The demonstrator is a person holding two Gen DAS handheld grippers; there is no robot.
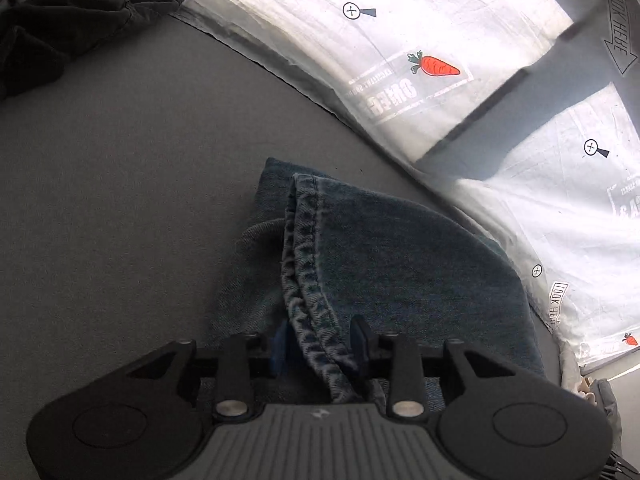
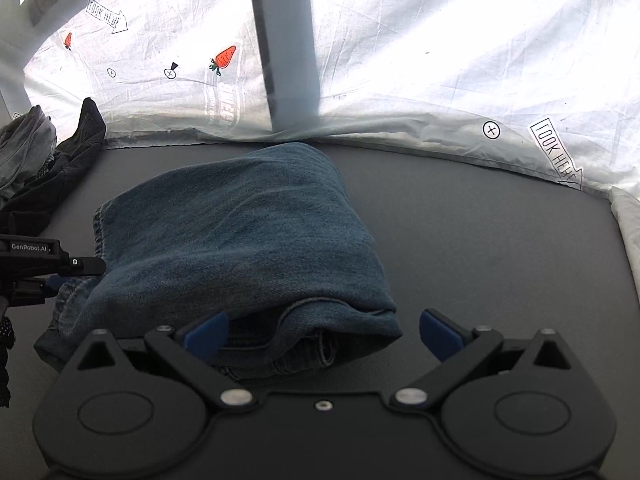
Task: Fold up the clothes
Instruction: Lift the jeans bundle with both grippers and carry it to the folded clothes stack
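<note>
Folded blue jeans (image 2: 240, 220) lie in a thick bundle on the grey tabletop (image 2: 480, 240). My right gripper (image 2: 324, 334) stands wide open at the near folded end; its blue pads (image 2: 208, 336) flank the denim without pressing it. In the left wrist view the jeans (image 1: 400, 264) show a stitched seam running back between the fingers of my left gripper (image 1: 322, 340). That gripper stands partly open over the seam. From the right wrist view, the left gripper (image 2: 76, 272) meets the bundle's left edge.
A heap of dark clothes (image 1: 68, 12) lies at the table's far left, also in the right wrist view (image 2: 60, 168). A white sheet (image 2: 440, 60) printed with carrots and "LOOK HERE" arrows hangs behind the table, and a grey post (image 2: 284, 40) stands against it.
</note>
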